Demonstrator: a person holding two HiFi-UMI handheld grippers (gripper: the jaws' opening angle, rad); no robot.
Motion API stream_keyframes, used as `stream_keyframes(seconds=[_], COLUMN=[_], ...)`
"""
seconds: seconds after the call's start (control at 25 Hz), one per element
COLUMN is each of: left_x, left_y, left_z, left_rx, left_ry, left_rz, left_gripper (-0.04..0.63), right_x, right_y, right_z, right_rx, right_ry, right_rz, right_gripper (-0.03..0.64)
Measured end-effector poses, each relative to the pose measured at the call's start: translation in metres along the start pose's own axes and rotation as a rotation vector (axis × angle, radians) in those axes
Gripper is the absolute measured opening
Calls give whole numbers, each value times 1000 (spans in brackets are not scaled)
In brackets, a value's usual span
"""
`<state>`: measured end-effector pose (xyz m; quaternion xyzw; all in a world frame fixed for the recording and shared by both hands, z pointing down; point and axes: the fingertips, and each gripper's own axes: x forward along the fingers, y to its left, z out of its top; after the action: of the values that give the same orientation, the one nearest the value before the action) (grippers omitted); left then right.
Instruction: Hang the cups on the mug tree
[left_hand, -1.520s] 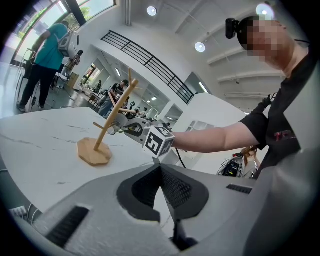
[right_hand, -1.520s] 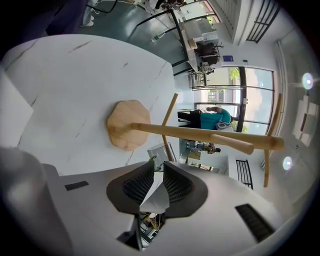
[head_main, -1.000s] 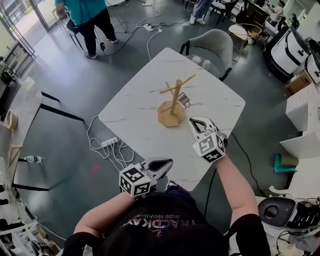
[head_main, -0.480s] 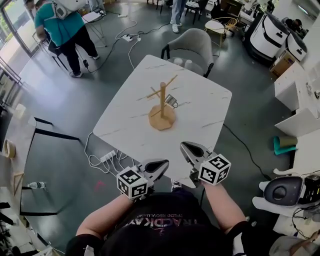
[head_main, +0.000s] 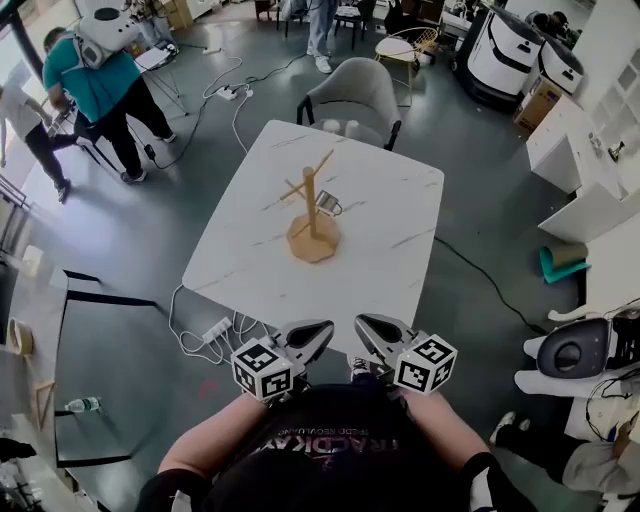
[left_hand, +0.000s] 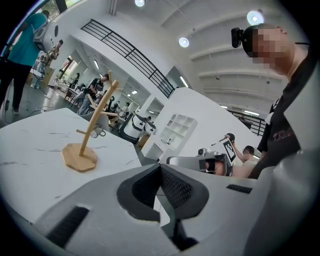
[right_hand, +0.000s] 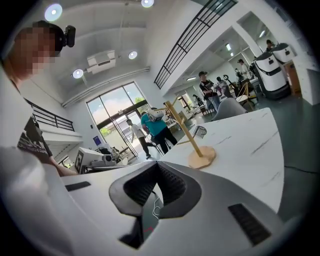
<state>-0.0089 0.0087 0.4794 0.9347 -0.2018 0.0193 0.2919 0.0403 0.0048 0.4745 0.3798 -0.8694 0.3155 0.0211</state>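
Currently both grippers are held by the near edge of the table (head_main: 385, 255), well short of the mug tree (head_main: 311, 218). The left gripper (head_main: 322, 329) has its jaws pressed together on nothing; the right gripper (head_main: 362, 323) is likewise closed and empty. The table is white and marbled on a grey floor, with a chair (head_main: 355, 92) beyond the tree. The tree stands upright mid-table, its long axis vertical and its pegs slanting upward. One cup (head_main: 327, 204) hangs just right of the post; its facing cannot be made out.

Cup (head_main: 327, 204) on mug tree (head_main: 311, 205), white table (head_main: 392, 245)
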Motion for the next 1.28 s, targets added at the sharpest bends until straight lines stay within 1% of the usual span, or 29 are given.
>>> stream_keyframes(seconds=[0.24, 0.52, 0.92, 1.28], left_x=[-5, -18, -34, -46], left_y=[-5, -5, -6, -9], left_z=[-4, -10, -16, -27], left_rx=[10, 9, 9, -7], left_ry=[21, 23, 18, 20], left_rz=[-29, -29, -25, -21], left_gripper=[-3, -3, -3, -3], right_x=[-3, 4, 6, 6], right_y=[18, 36, 49, 59], right_z=[-15, -30, -41, -54], right_rx=[27, 27, 31, 43], right_ry=[-7, -2, -7, 7], right_rz=[-12, -2, -2, 1], right_gripper=[11, 11, 11, 11])
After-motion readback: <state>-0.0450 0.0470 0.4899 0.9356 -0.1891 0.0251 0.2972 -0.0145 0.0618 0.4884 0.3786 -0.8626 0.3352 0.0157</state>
